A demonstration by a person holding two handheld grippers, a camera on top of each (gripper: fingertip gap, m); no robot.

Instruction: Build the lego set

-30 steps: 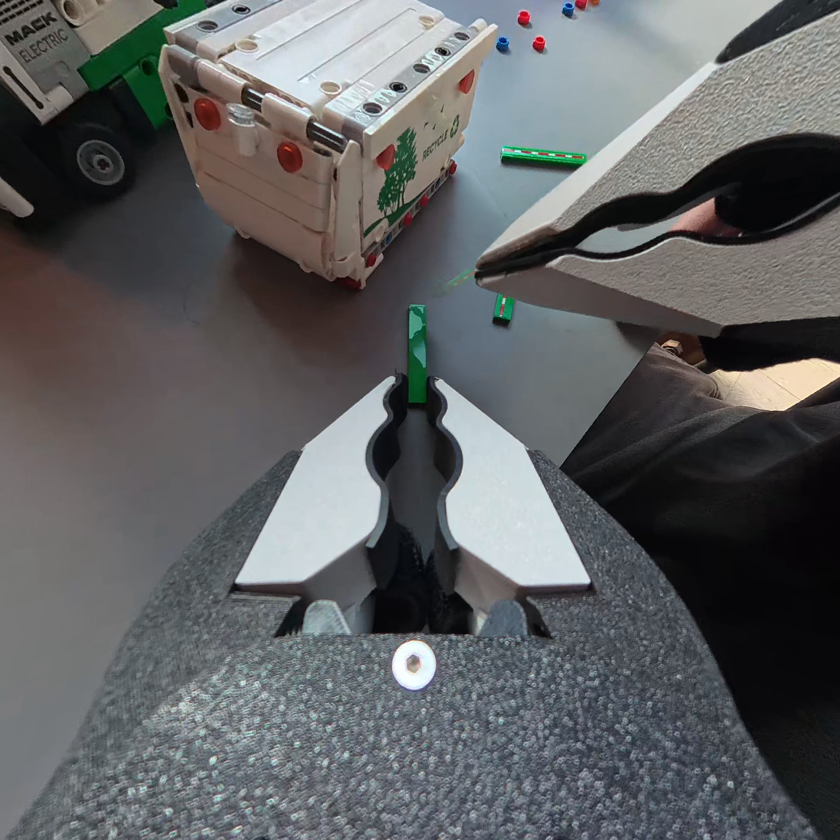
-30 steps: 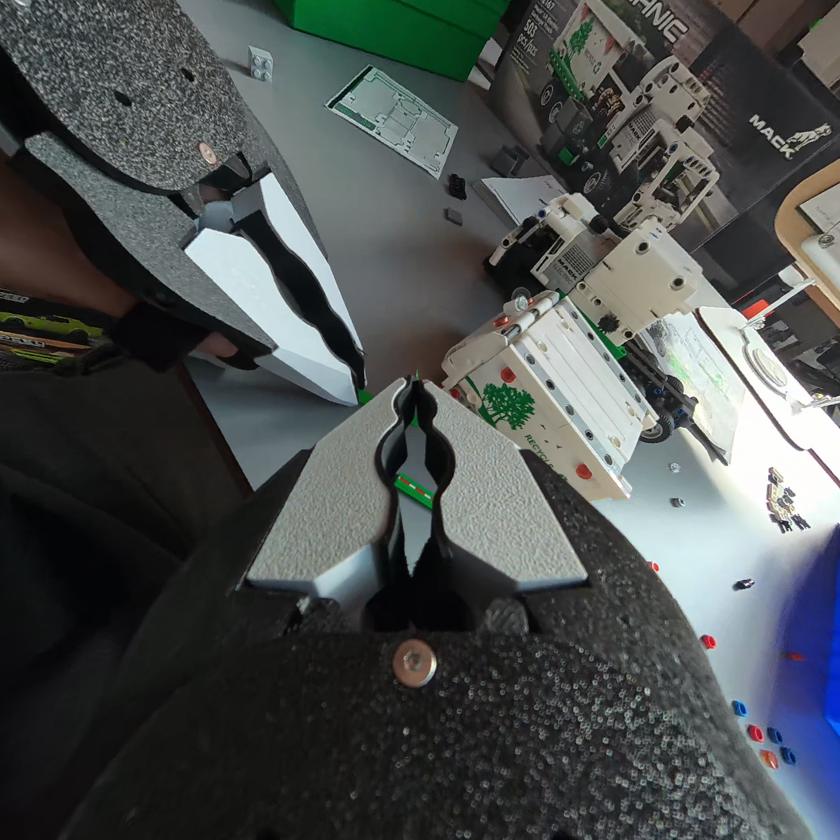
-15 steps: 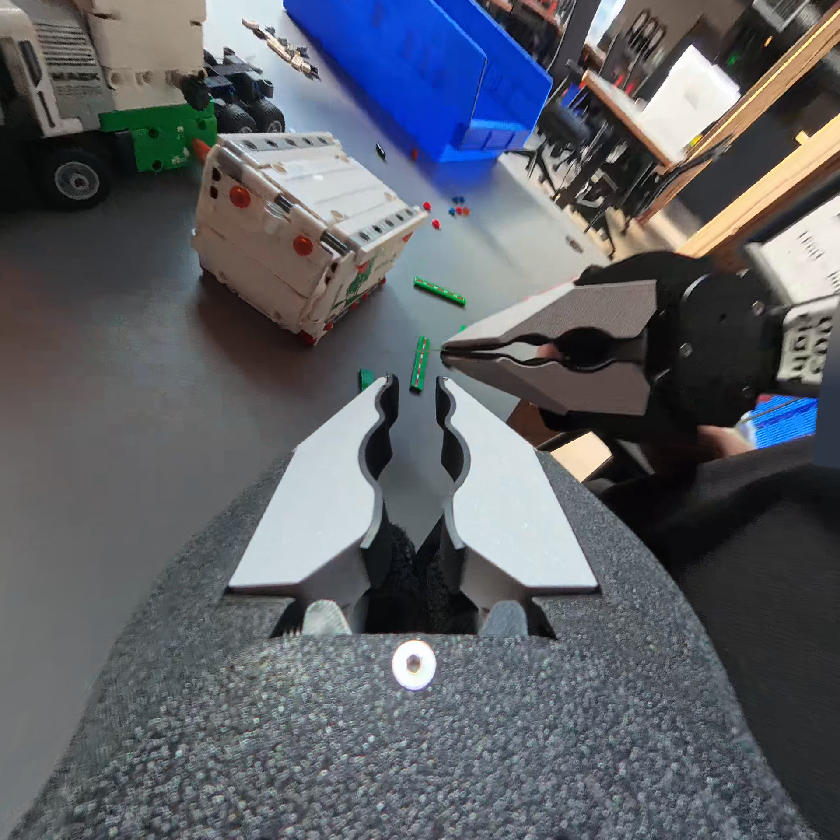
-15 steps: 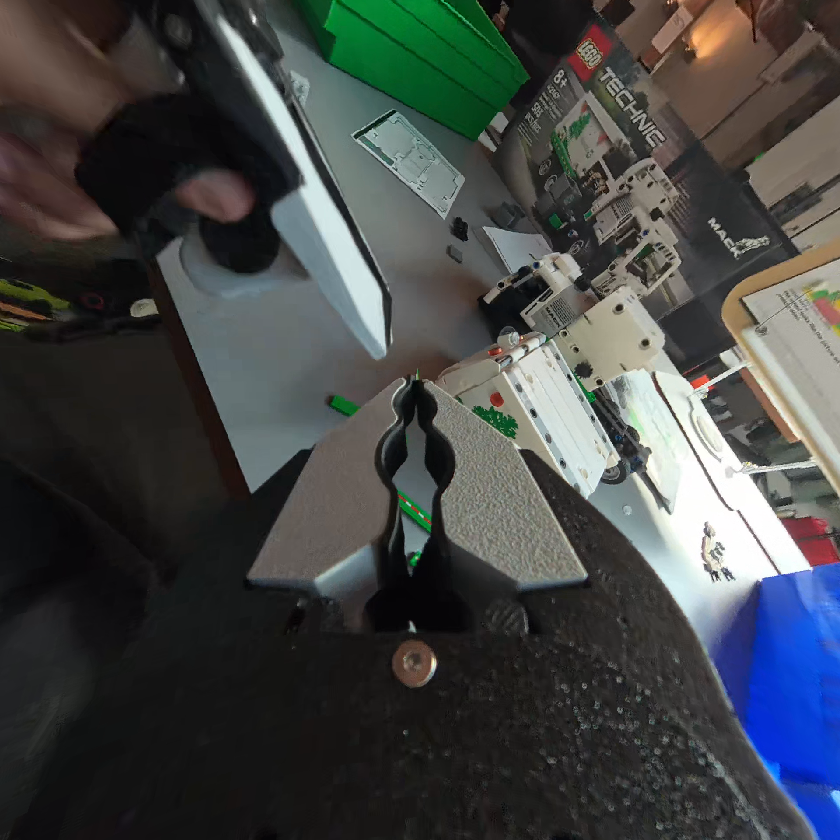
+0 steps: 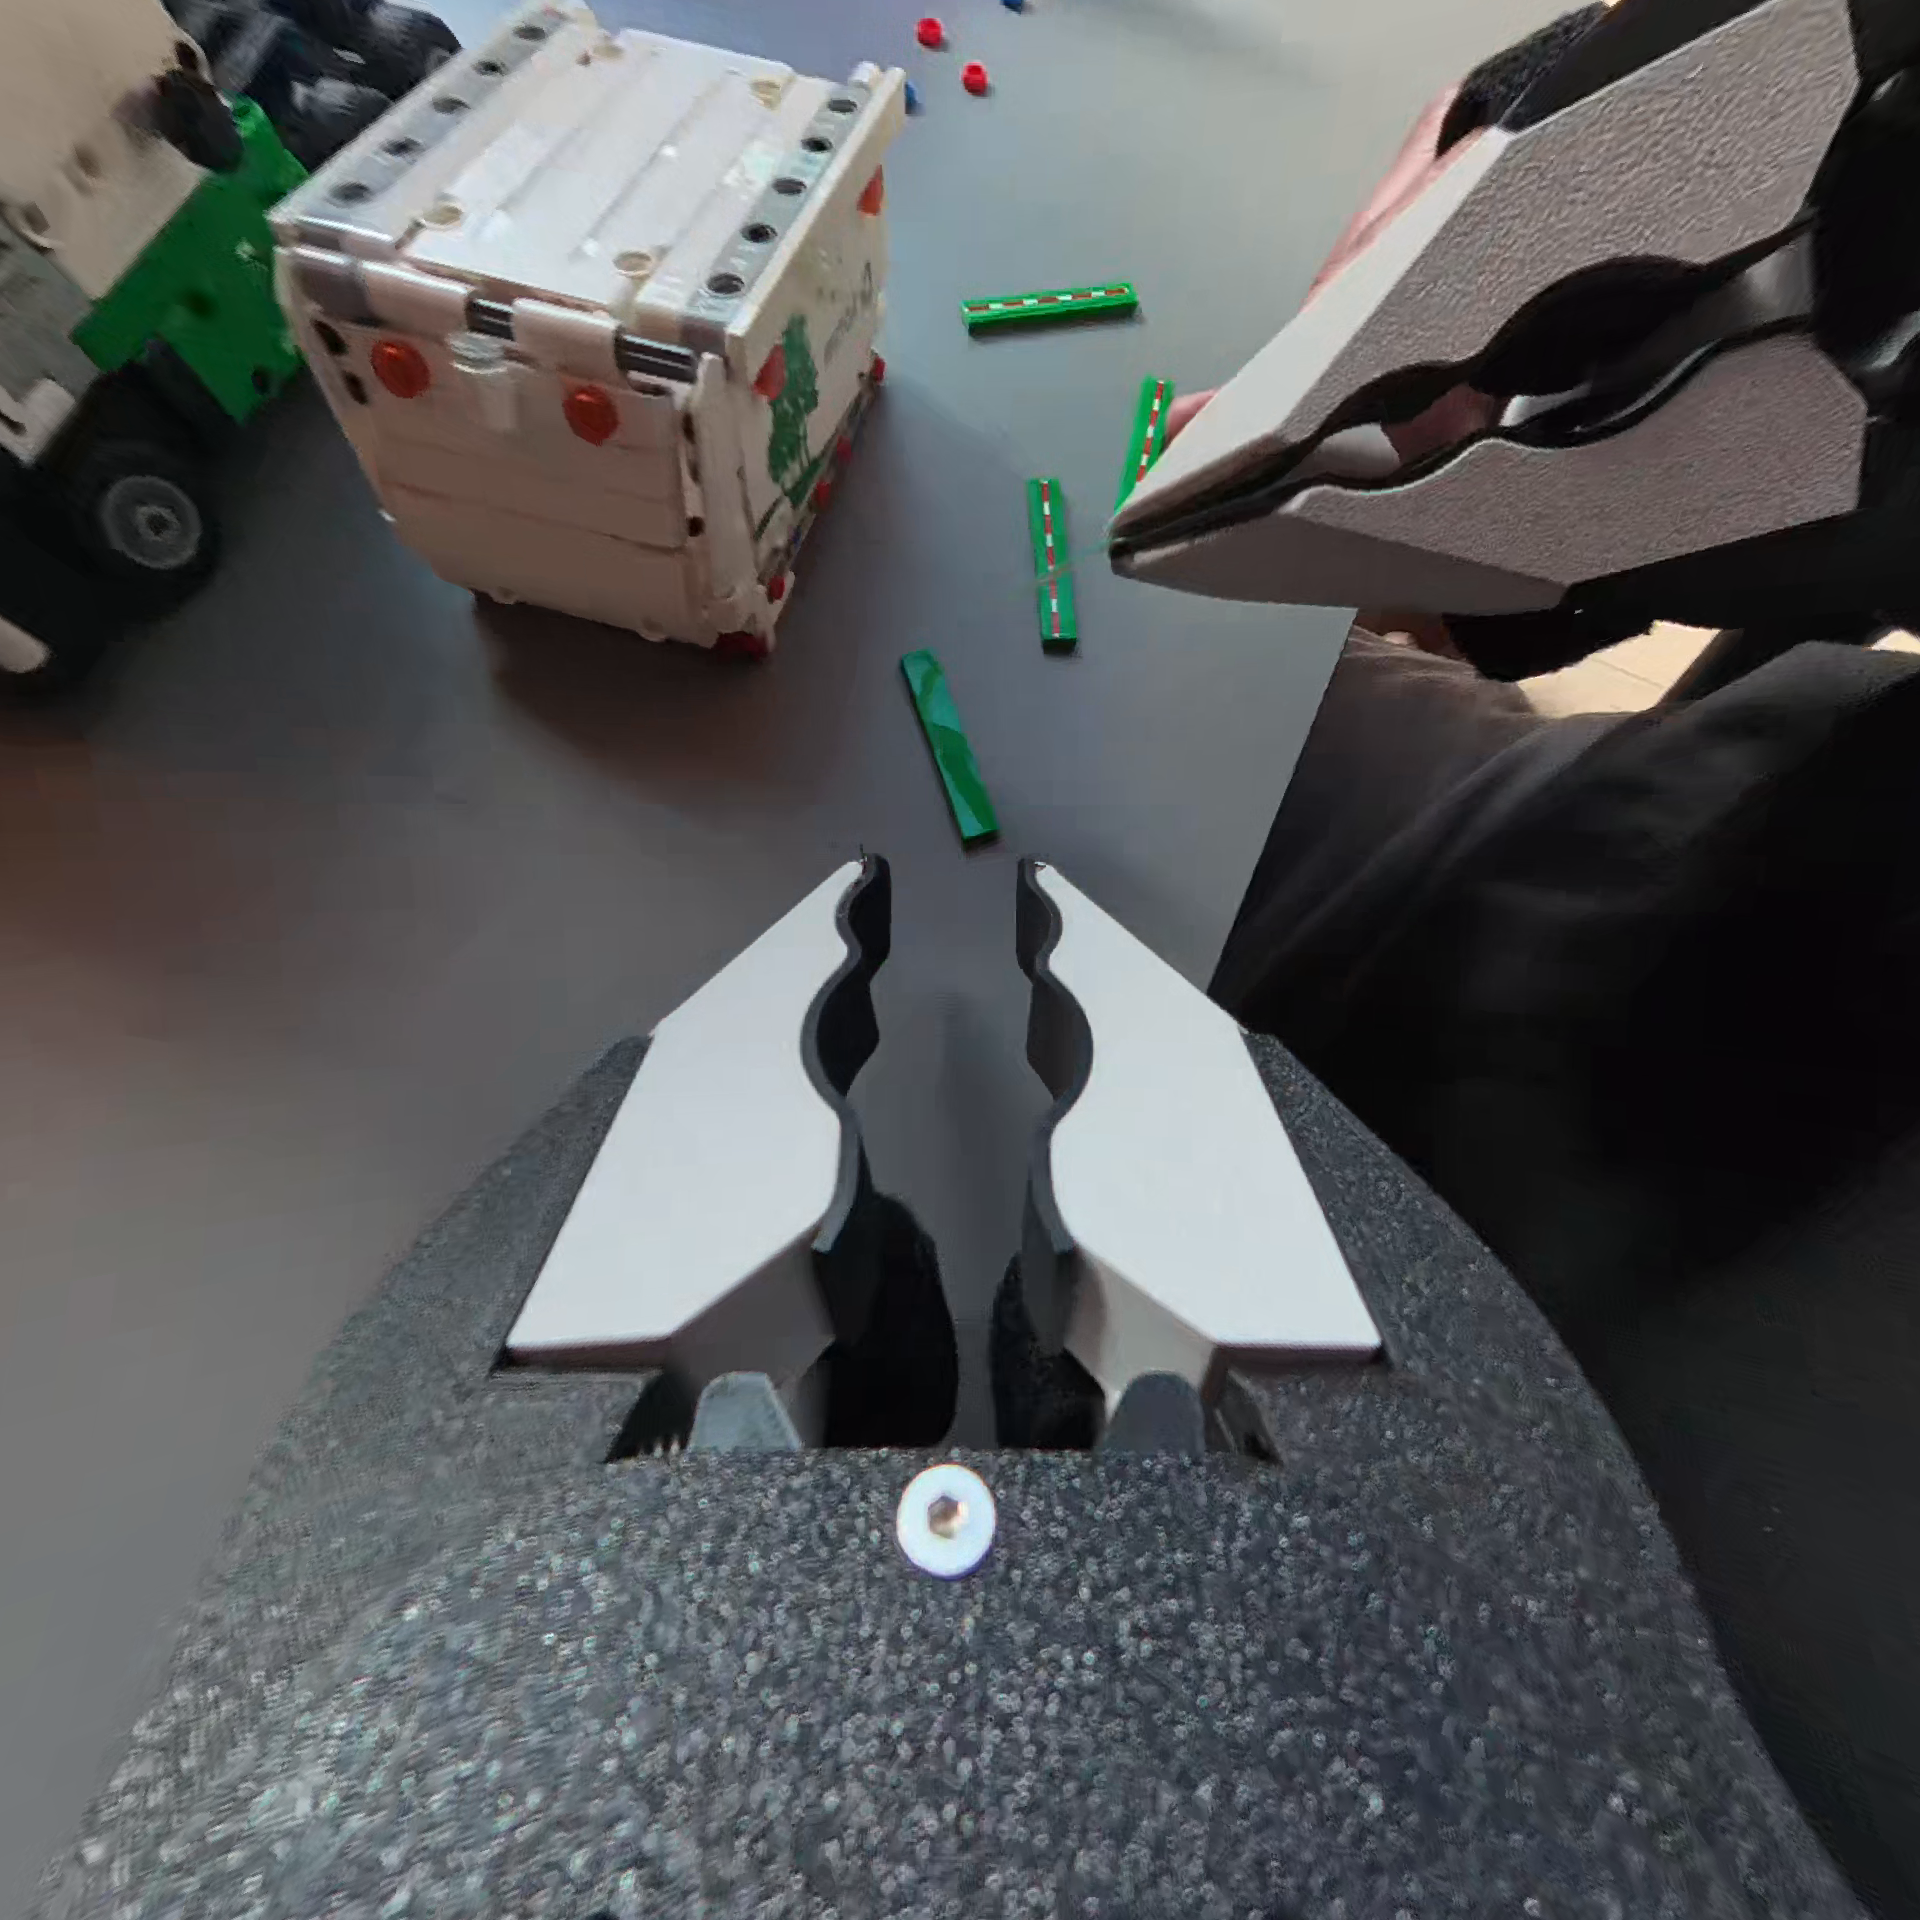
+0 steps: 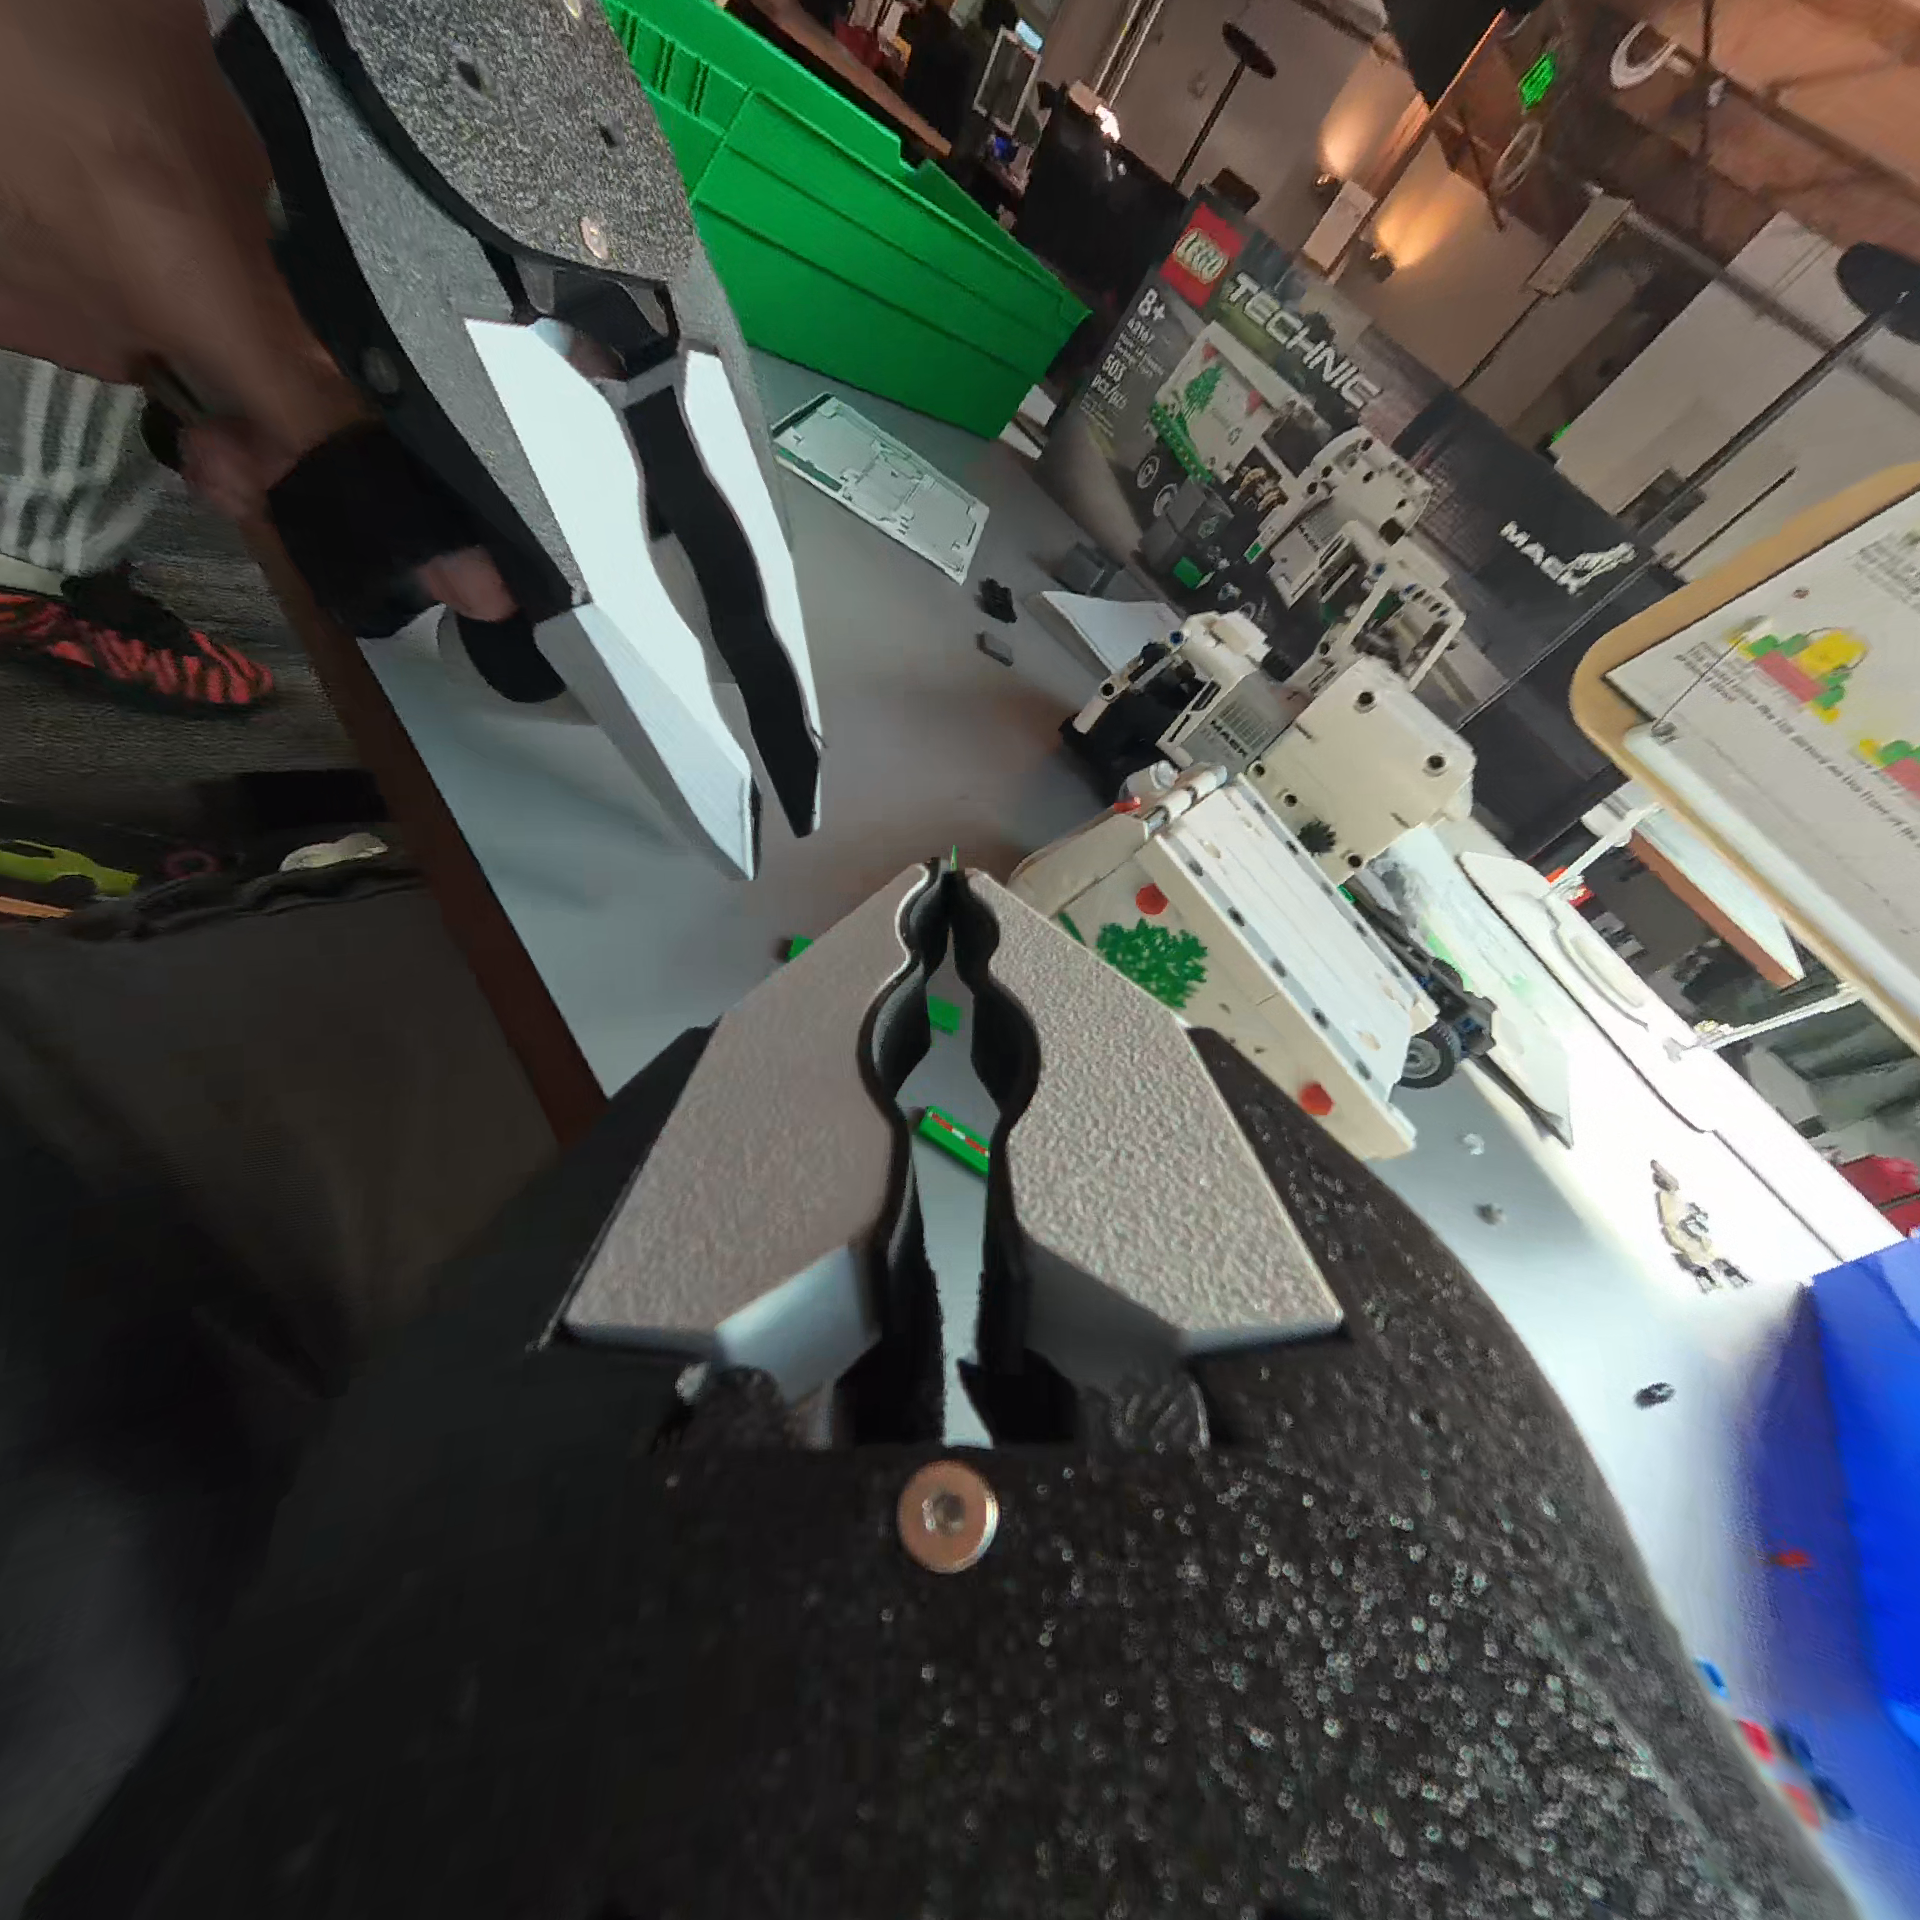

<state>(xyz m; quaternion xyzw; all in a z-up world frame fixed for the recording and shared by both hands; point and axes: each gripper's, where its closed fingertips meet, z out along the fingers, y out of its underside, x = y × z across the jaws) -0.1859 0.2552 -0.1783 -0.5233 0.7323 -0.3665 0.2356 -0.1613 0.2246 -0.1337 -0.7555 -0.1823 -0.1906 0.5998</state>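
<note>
My left gripper (image 5: 954, 868) is open and empty, just behind a plain green tile (image 5: 951, 743) lying on the dark table. My right gripper (image 5: 1117, 545) is shut at the upper right, with a thin green sliver (image 5: 1081, 561) sticking out of its tip. The sliver also shows at the tip in the right wrist view (image 6: 953, 857), where my right gripper (image 6: 951, 878) is shut. The white container body (image 5: 592, 374) with tree print stands ahead to the left, beside the green and white truck (image 5: 125, 312). Three green striped tiles (image 5: 1051, 561) lie near it.
Small red and blue pins (image 5: 971, 75) lie beyond the container. In the right wrist view stand the set's box (image 6: 1299, 416), green bins (image 6: 852, 239), an instruction sheet (image 6: 883, 488) and a blue bin (image 6: 1870, 1455). The table edge (image 5: 1288, 727) and a dark-clothed lap are at right.
My left gripper opened and let go of the plain green tile, which now lies on the table, and drew back from it. My right gripper stayed shut on the green sliver.
</note>
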